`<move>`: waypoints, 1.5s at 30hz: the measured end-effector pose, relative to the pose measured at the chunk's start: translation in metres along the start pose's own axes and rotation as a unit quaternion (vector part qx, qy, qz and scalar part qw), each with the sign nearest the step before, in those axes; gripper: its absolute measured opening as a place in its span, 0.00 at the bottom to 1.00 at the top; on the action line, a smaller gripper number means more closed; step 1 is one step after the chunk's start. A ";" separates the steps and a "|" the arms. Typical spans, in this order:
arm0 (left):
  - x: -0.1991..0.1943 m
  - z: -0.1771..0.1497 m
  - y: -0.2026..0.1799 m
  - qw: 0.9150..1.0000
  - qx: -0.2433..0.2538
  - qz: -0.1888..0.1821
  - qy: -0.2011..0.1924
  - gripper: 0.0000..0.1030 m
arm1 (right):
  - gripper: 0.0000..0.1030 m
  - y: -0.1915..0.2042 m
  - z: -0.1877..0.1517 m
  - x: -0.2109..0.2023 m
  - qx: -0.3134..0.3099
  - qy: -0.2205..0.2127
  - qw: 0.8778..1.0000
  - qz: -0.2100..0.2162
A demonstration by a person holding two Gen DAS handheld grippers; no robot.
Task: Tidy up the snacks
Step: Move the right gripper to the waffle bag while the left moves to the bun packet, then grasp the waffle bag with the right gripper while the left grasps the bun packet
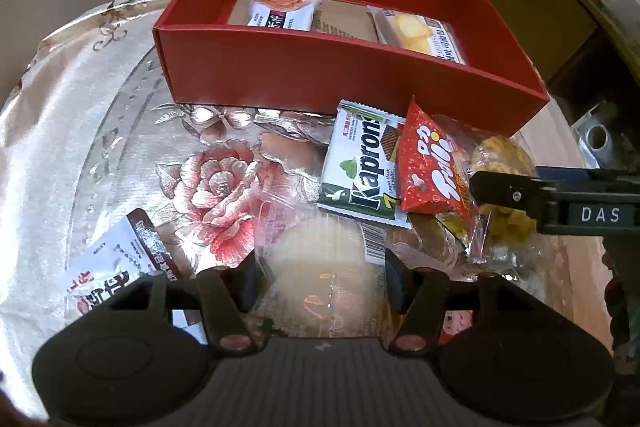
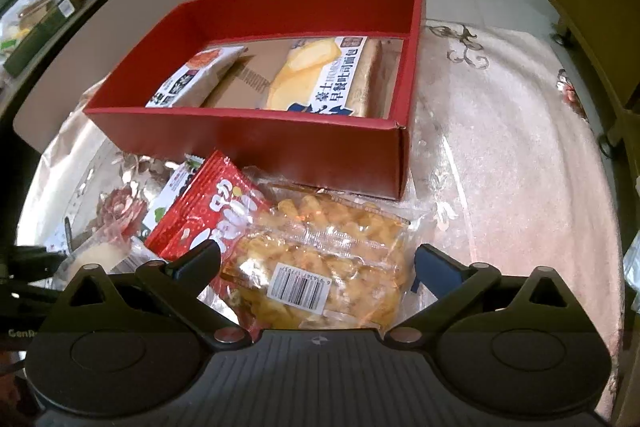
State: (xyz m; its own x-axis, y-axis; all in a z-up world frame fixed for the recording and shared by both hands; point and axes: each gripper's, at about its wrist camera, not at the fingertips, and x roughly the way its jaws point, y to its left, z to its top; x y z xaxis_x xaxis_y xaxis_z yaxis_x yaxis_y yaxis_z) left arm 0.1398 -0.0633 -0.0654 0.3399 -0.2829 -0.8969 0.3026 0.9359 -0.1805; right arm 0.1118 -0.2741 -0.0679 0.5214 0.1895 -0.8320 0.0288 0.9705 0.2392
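- Right wrist view showed the right gripper with jaws spread wide, nothing pressed between them, straddling a clear bag of yellow fried snacks that lay on the table just in front of the red box.
- Left gripper stood with jaws narrowed onto a clear-wrapped pale round pastry; the pads seemed to touch its crinkly film, so I judged it gripped.
- Step in hand, as I read it: picking loose snacks to pack into the box, which already held a bread packet and a white sachet on its cardboard floor.
- Next move likely called for closing gently on the bag: slippery film, brittle lumpy contents.
- Beside it lay a glossy red packet, overlapping a flat green-and-white wafer pack, on shiny floral cloth.
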 end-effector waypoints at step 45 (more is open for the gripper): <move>0.014 -0.016 -0.035 0.992 0.121 0.041 -0.015 0.96 | 1.00 -0.001 -0.014 0.009 0.028 -0.076 0.996 -0.022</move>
State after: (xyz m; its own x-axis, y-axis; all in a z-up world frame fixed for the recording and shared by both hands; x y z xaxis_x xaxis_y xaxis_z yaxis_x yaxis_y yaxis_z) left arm 0.1191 -0.0967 -0.0778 0.3980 -0.2170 -0.8913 0.4769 0.8789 -0.0010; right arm 0.1045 -0.2711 -0.0831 0.6418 0.1175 -0.7578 0.1004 0.9668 0.2349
